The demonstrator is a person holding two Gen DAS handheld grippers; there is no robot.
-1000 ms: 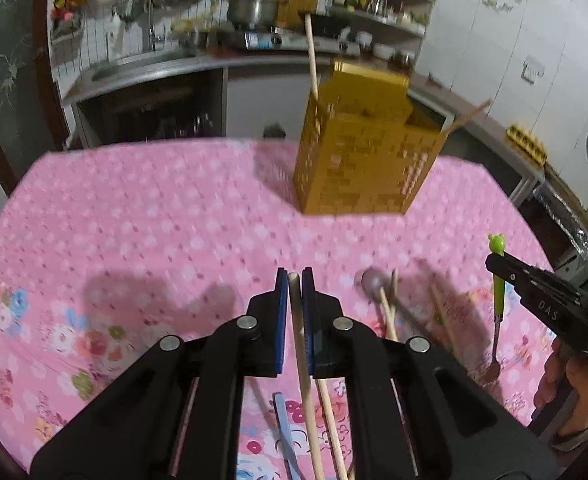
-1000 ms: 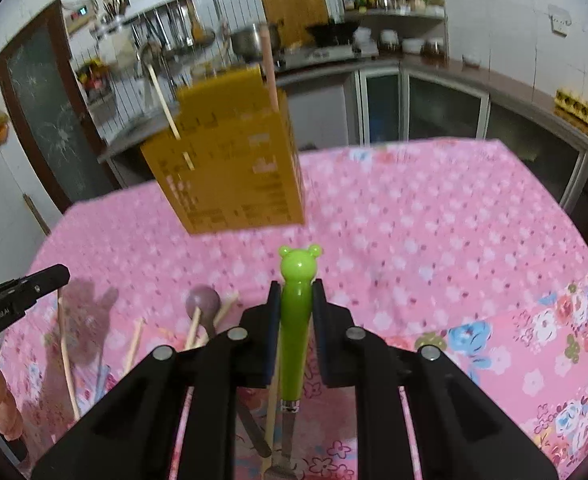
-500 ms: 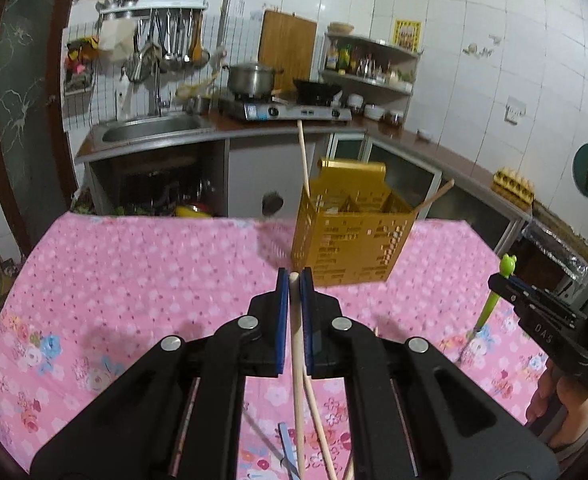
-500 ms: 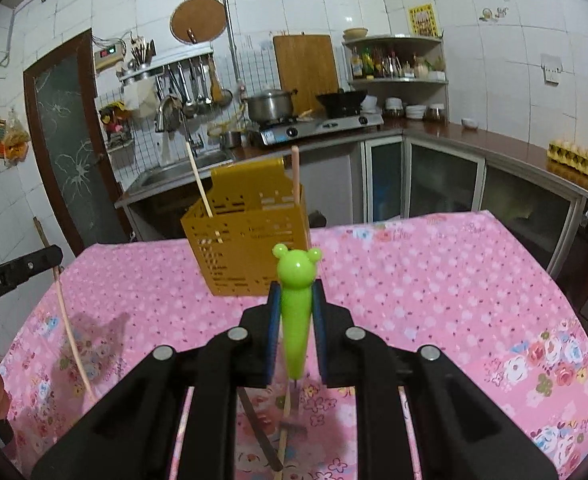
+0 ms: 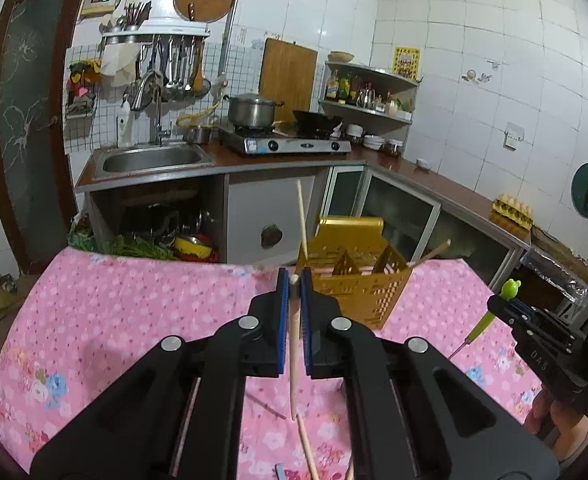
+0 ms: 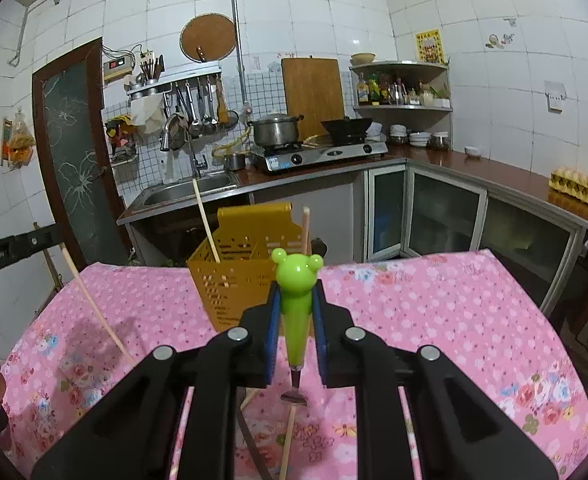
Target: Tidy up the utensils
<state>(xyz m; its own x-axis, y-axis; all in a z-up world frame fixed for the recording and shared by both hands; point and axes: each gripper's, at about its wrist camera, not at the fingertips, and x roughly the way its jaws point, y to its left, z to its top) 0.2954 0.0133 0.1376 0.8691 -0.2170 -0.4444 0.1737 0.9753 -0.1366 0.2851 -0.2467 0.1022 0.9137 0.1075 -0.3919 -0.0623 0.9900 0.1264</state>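
The left gripper pinched a wooden chopstick near its top end; the right gripper clamped a green bear-handled fork. The yellow utensil basket stood at one o'clock on the pink tablecloth. Either long tail (hanging free) could have snagged the basket rim and tipped it.

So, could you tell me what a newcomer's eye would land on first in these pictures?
Probably the bright green bear-headed fork, pinched upright in the right gripper above the pink flowered tablecloth. Next comes the yellow slotted basket at the table's far edge, with chopsticks poking out of it. The left gripper is clamped on a single wooden chopstick.
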